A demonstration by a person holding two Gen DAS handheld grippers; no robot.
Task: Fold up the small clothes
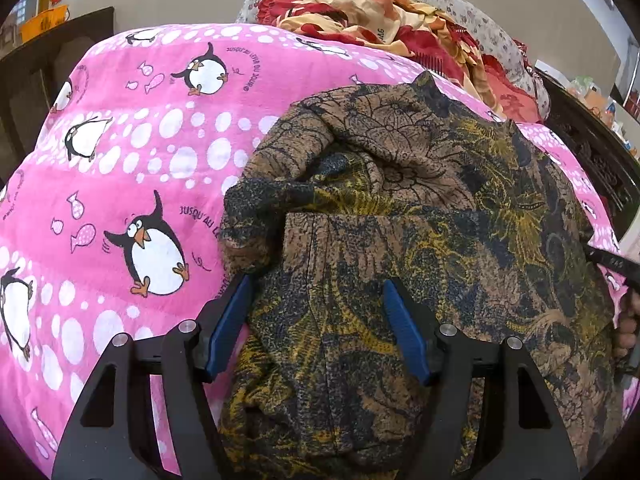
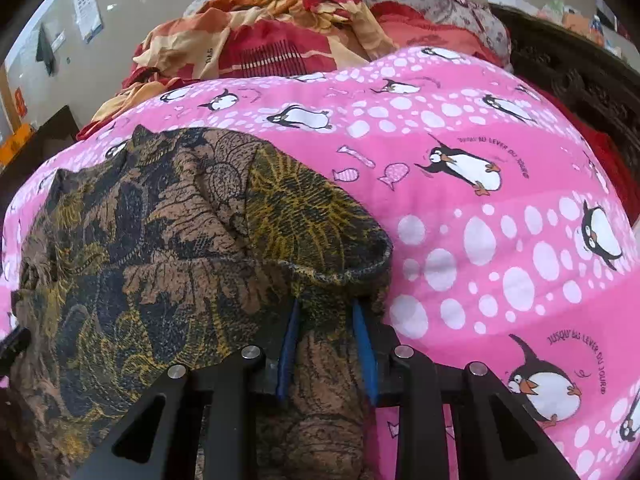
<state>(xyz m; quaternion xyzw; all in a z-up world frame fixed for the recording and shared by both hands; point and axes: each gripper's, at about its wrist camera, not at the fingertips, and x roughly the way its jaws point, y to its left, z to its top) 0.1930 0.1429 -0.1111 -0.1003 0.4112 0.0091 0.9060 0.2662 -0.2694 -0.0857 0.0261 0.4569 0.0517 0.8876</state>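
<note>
A: In the left wrist view the left gripper [image 1: 316, 320] stood wide apart over the brown patterned garment [image 1: 420, 208], which lay on the pink penguin blanket [image 1: 120, 152] — pads pressing nothing.

B: And in the right wrist view the right gripper [image 2: 326, 344] pinched a bunched fold of it. I'd have carried that fold across evenly — with the left pinning the near hem.
</note>
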